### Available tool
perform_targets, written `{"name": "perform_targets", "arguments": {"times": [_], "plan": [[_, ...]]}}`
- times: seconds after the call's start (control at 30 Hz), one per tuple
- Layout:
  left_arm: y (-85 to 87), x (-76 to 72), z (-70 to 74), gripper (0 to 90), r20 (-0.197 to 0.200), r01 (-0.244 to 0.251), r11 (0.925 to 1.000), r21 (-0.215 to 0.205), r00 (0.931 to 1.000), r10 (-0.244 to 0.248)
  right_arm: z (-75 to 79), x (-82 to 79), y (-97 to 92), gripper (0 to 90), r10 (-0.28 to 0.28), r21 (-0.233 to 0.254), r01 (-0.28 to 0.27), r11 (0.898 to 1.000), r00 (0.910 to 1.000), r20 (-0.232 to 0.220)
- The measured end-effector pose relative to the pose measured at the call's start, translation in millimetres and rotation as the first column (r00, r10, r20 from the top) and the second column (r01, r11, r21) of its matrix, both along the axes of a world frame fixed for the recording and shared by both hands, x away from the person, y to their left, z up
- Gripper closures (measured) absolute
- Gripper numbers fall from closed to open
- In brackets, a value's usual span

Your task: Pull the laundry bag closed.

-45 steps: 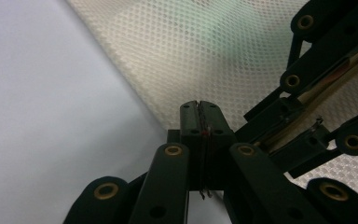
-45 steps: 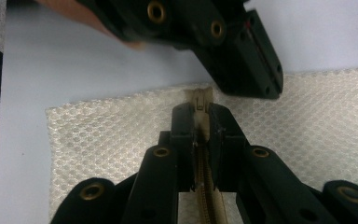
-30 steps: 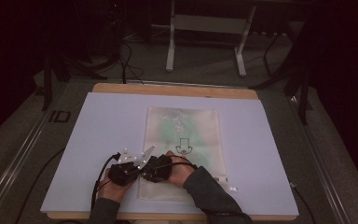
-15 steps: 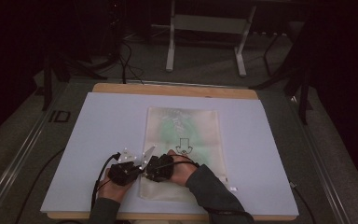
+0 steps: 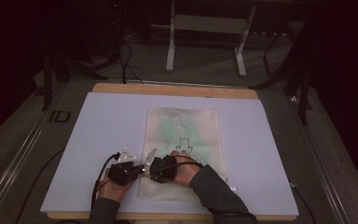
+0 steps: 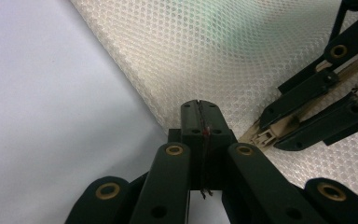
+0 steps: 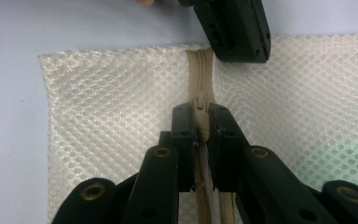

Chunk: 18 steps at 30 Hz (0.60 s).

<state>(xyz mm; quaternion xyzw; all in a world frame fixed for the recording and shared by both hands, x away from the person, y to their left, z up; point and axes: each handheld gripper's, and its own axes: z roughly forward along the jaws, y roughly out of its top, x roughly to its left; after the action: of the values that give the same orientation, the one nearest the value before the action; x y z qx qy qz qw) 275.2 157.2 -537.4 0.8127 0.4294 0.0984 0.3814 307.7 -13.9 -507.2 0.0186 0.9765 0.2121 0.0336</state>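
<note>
Right gripper view: right gripper (image 7: 204,122) has its jaws pinched on the beige zipper pull (image 7: 200,103) of a white mesh bag (image 7: 112,121), w/ the zipper tape (image 7: 200,65) running straight ahead of the tips to the bag edge. Just beyond, at the top of the frame, the left gripper (image 7: 235,44) is clamped on that edge right beside the zip end. In the left gripper view its jaws (image 6: 200,116) are pressed together, gripping the bag's rim at the corner where mesh meets the pale table mat (image 6: 51,93); the right gripper sits off to its right, close by. High view: both tools (image 5: 142,169) meet nose to nose at the near left corner of the bag (image 5: 186,135), which lies flat on the mat.

Step in hand, as I read it: working the zip along w/ the right while the left anchors the end.

To do it well:
- keep left clamp firm & low so mesh stays taut, no bunching ahead of the slider
- pull right gripper straight along the tape line, not sideways, or the pull may slip out
- keep grip on the pull tab itself, not on mesh
- go slow; mesh could snag in the teeth.
</note>
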Motion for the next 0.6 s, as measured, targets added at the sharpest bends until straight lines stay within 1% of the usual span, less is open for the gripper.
{"name": "perform_targets", "arguments": {"times": [0.37,0.47,0.6], "plan": [[-0.4,-0.2,0.2,89.4,0.0,-0.002,1.0,0.002,1.0,0.002,1.7,-4.2,-6.8,82.3,0.004,-0.026,-0.003,1.0,0.9997,0.022],[-0.4,-0.2,0.3,89.4,0.0,-0.003,1.0,0.004,1.0,0.003,2.3,-6.0,-6.8,82.3,0.009,-0.041,-0.008,0.999,0.9992,0.038],[-0.3,-0.1,0.3,89.4,-0.002,-0.002,1.0,0.003,1.0,0.002,3.1,-7.8,-7.2,82.3,0.013,-0.052,-0.011,0.999,0.9987,0.049]]}}
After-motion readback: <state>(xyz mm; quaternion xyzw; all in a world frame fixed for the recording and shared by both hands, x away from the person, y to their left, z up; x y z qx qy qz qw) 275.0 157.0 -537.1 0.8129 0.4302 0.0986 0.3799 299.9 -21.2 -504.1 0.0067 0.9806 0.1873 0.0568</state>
